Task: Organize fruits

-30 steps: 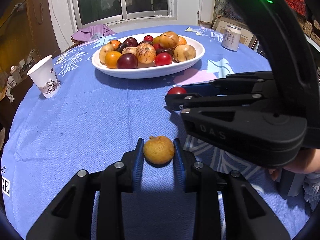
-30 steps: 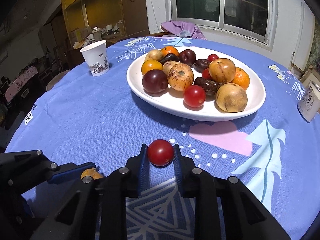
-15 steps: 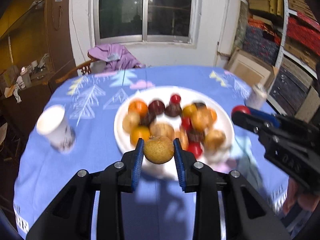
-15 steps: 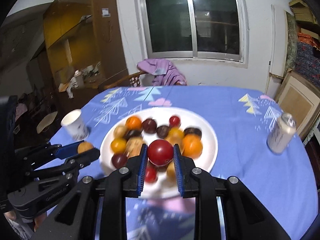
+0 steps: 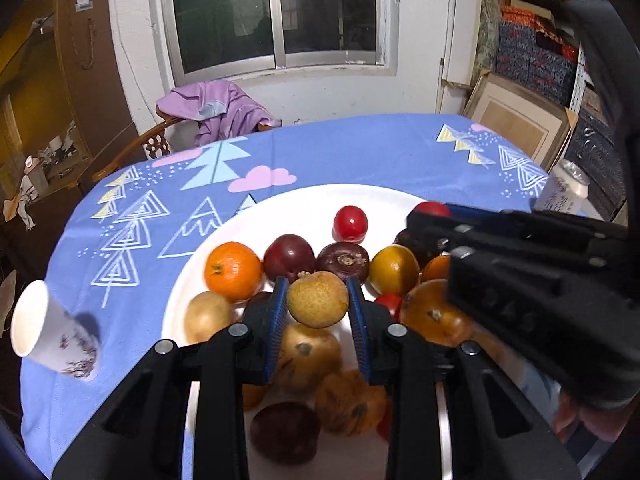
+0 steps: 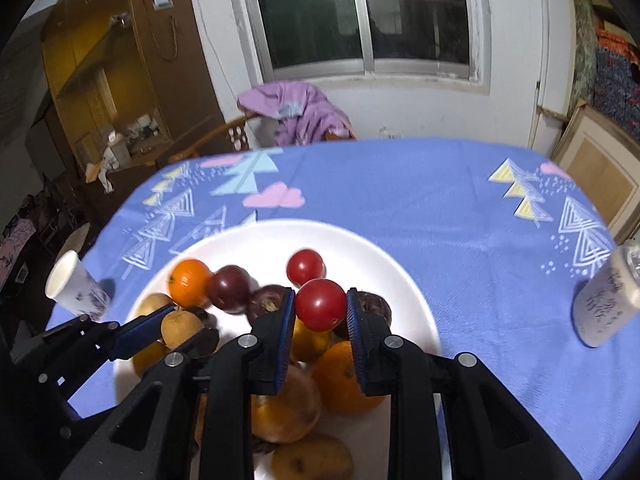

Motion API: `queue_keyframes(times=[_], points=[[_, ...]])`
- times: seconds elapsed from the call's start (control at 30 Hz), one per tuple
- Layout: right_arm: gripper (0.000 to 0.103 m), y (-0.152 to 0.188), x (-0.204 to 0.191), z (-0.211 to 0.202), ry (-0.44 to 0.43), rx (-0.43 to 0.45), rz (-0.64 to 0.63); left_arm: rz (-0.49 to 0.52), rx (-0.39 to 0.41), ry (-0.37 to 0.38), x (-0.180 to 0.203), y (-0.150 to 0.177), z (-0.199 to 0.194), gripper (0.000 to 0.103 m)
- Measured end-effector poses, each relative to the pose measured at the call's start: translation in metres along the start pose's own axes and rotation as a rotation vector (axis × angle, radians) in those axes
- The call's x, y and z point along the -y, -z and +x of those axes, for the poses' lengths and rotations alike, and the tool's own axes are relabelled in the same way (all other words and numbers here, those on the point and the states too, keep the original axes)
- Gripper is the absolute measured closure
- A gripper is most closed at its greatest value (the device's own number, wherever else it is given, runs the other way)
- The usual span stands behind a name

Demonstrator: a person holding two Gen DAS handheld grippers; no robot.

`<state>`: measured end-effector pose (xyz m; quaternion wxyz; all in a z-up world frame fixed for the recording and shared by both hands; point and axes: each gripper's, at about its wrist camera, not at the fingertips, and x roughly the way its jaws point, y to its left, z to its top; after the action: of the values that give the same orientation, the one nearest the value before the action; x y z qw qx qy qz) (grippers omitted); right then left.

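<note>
Carry step. Left gripper (image 5: 318,306) jaws clamp tan fruit (image 5: 317,299), right gripper (image 6: 321,312) jaws clamp red fruit (image 6: 320,304), both frame centre over white plate (image 6: 400,276). Next, likely: lower into gaps, release.

print on the can (image 6: 604,300) seems too blurred.

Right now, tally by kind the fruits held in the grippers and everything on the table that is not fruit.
Held fruits: 2, the tan fruit in the left gripper and the red fruit in the right gripper
White plate: 1
Paper cup: 1
Can: 1
Total: 5
</note>
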<state>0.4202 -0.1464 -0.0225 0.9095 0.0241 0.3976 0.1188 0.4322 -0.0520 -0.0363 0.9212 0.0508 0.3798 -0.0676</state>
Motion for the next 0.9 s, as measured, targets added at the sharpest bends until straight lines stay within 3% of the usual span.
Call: queue_keyframes(times=[0.13, 0.23, 0.37, 0.43, 0.5, 0.8, 0.9], points=[[0.075, 0.01, 0.002, 0.006, 0.012, -0.003, 0.006, -0.015, -0.005, -0.003, 0.002, 0.005, 0.005, 0.072], [0.061, 0.014, 0.004, -0.001, 0.014, 0.023, 0.024, -0.006, -0.004, -0.018, 0.003, 0.01, 0.0, 0.07], [0.06, 0.019, 0.001, -0.022, 0.013, 0.053, 0.027, -0.016, 0.023, -0.04, 0.002, 0.019, -0.02, 0.064], [0.058, 0.026, -0.003, -0.039, 0.014, 0.077, 0.014, -0.016, 0.045, -0.062, 0.0, 0.024, -0.035, 0.053], [0.05, 0.035, -0.007, -0.057, 0.013, 0.103, 0.004, -0.017, 0.089, -0.098, -0.001, 0.033, -0.057, 0.037], [0.014, 0.118, -0.021, -0.157, -0.043, 0.213, 0.033, -0.029, 0.206, -0.168, -0.004, 0.098, -0.162, 0.015], [0.003, 0.148, -0.028, -0.19, -0.013, 0.265, 0.025, -0.065, 0.226, -0.172, -0.009, 0.126, -0.192, 0.011]])
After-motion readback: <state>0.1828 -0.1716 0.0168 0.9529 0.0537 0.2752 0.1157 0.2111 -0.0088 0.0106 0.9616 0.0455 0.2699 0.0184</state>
